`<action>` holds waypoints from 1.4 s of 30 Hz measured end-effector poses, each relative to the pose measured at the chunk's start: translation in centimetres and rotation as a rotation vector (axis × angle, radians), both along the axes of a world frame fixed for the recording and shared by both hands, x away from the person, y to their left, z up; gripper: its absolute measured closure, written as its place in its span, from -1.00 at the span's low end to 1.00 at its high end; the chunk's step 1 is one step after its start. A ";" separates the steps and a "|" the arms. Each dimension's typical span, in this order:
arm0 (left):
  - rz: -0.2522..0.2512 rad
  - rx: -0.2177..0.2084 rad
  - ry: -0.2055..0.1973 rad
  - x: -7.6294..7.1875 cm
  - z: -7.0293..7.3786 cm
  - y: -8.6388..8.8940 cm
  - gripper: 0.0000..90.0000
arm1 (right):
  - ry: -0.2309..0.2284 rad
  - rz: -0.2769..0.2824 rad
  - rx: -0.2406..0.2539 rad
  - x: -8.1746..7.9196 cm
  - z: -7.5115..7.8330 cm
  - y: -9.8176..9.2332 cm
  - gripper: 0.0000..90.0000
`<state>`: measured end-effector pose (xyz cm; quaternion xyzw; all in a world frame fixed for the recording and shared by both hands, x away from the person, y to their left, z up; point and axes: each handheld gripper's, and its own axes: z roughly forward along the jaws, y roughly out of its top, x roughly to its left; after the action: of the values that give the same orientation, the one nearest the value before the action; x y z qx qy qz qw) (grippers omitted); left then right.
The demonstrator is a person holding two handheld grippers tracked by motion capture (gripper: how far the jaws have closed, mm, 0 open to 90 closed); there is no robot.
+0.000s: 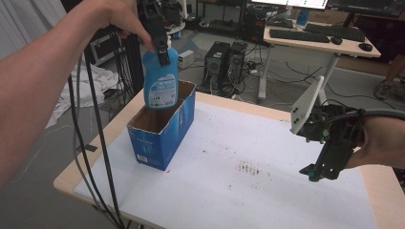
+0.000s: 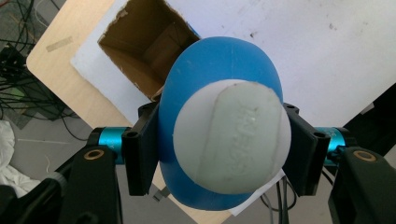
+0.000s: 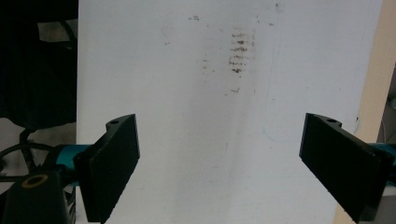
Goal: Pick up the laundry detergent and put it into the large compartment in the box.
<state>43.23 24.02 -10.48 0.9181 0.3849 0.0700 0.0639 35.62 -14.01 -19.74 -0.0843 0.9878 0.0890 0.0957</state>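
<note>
Blue plastic bottle [image 1: 161,82] looks smooth and slippery; your left gripper [image 1: 161,46] squeezes its neck above the blue cardboard box [image 1: 162,129] at 10 o'clock; your right gripper [image 1: 321,172] hangs wide apart, holding nothing.

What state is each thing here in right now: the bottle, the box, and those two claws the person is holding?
Blue bottle: upright, cap on, held above the box's opening, gripped near its top.
Blue cardboard box: open at the top, standing on the white sheet; what it holds cannot be seen.
Left claw: shut on the blue bottle.
Right claw: open, holding nothing, above the white sheet.
White sheet: flat on the table, with brown stains.
</note>
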 end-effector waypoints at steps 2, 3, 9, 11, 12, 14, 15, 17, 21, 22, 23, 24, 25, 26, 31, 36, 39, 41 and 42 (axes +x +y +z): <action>-0.005 0.001 0.009 0.0 -0.5 0.2 -0.17 | -0.002 -0.004 0.001 0.0 0.0 0.0 -0.75; -0.011 0.000 0.010 0.0 -0.7 0.2 -0.16 | -0.002 -0.003 -0.001 0.0 0.0 0.0 -0.75; -0.040 -0.005 0.034 0.0 -2.4 0.4 -0.17 | -0.003 0.003 -0.004 -0.1 -0.1 0.1 -0.75; -0.045 -0.014 0.040 0.0 -2.9 0.5 -0.17 | -0.002 0.000 -0.006 -0.1 -0.2 0.1 -0.75; -0.044 -0.015 0.041 0.1 -3.2 0.6 -0.17 | -0.002 0.001 -0.005 -0.1 -0.2 0.1 -0.75; -0.046 -0.015 0.046 0.1 -3.8 0.6 -0.17 | 0.000 0.000 -0.009 -0.2 -0.2 0.2 -0.75; -0.049 -0.012 0.051 0.1 -4.1 0.7 -0.17 | -0.001 -0.001 -0.009 -0.2 -0.2 0.2 -0.75; -0.059 -0.006 0.058 0.1 -4.8 0.8 -0.17 | -0.001 -0.003 -0.011 -0.2 -0.3 0.1 -0.75; -0.070 -0.009 0.065 0.1 -6.3 0.9 -0.17 | 0.001 -0.004 -0.014 -0.2 -0.5 0.1 -0.75; -0.071 -0.013 0.066 0.0 -6.7 0.9 -0.17 | 0.001 -0.005 -0.014 -0.2 -0.5 0.1 -0.75; -0.079 -0.013 0.069 0.0 -7.0 1.0 -0.17 | 0.002 -0.004 -0.013 -0.2 -0.6 0.1 -0.75; -0.078 -0.015 0.069 0.0 -7.5 1.0 -0.17 | 0.003 -0.004 -0.013 -0.2 -0.7 0.2 -0.75; -0.086 -0.014 0.073 0.0 -7.9 1.0 -0.17 | 0.005 -0.003 -0.015 -0.2 -0.7 0.2 -0.75; -0.091 -0.012 0.076 0.0 -8.3 1.0 -0.17 | 0.006 -0.003 -0.017 -0.2 -0.8 0.2 -0.75; -0.133 0.002 0.094 -0.1 -10.1 0.9 -0.17 | 0.007 0.001 -0.020 -0.2 -0.9 0.4 -0.75; -0.162 0.010 0.109 -0.2 -11.8 0.8 -0.17 | 0.007 0.004 -0.020 -0.3 -0.9 0.4 -0.75; -0.172 0.013 0.111 -0.3 -12.4 0.8 -0.17 | 0.008 0.005 -0.023 -0.4 -1.0 0.4 -0.75; -0.178 0.011 0.111 -0.3 -12.8 0.9 -0.17 | 0.008 0.004 -0.022 -0.4 -1.1 0.4 -0.75; -0.178 0.009 0.112 -0.3 -12.9 1.0 -0.17 | 0.008 0.004 -0.022 -0.4 -1.1 0.4 -0.75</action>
<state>42.93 25.03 -23.43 0.9514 0.3046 0.0145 0.0443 35.24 -13.56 -20.81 -0.0867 0.9890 0.0788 0.0905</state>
